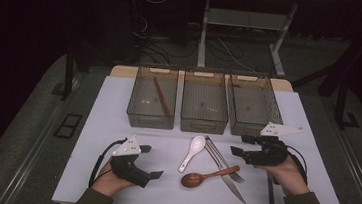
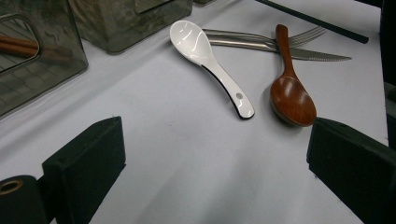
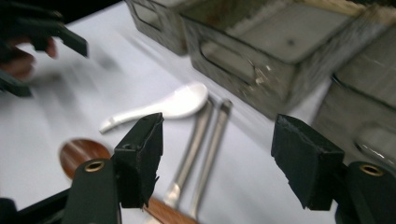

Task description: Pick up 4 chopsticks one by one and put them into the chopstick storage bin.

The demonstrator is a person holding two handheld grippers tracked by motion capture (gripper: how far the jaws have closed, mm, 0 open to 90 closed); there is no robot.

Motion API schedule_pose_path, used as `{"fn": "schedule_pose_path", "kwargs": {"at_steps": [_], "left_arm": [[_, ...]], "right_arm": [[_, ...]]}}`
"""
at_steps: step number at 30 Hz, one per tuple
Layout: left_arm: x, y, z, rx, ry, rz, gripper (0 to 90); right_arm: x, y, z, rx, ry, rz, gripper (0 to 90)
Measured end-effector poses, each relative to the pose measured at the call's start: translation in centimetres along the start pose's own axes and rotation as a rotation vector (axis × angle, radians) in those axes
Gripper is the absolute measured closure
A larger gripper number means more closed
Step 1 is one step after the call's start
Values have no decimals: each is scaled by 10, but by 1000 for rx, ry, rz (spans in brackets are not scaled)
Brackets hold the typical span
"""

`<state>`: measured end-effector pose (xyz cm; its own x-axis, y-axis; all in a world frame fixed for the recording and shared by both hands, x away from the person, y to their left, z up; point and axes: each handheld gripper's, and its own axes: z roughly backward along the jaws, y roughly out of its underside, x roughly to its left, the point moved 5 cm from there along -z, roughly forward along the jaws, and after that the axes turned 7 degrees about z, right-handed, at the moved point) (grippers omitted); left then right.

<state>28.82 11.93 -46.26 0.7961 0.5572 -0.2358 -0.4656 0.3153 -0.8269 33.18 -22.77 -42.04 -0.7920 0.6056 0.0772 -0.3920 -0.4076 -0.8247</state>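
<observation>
Right gripper (image 1: 243, 146), jaws apart and empty, nears the fork (image 1: 222, 159) and knife (image 1: 224, 170) at the worktop's centre. They touch; risk: both lifted together. Left gripper (image 1: 153, 161) wide, idle.

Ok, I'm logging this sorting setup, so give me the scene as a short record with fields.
surface: white table
bins: three clear bins in a row
left bin: chopsticks
loose cutlery: white spoon, wooden spoon, fork, knife
left gripper: jaws open, empty
right gripper: jaws open, empty, beside the fork
</observation>
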Motion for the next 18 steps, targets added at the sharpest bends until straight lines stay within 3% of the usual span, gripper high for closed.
{"fn": "schedule_pose_path", "kwargs": {"at_steps": [9, 18], "left_arm": [[0, 0, 1, -1, 1, -1, 35], [0, 0, 1, 3, -2, -2, 37]], "right_arm": [[-22, 24, 15, 61, 106, -20, 399], [-55, 39, 23, 108, 228, -97, 457]]}}
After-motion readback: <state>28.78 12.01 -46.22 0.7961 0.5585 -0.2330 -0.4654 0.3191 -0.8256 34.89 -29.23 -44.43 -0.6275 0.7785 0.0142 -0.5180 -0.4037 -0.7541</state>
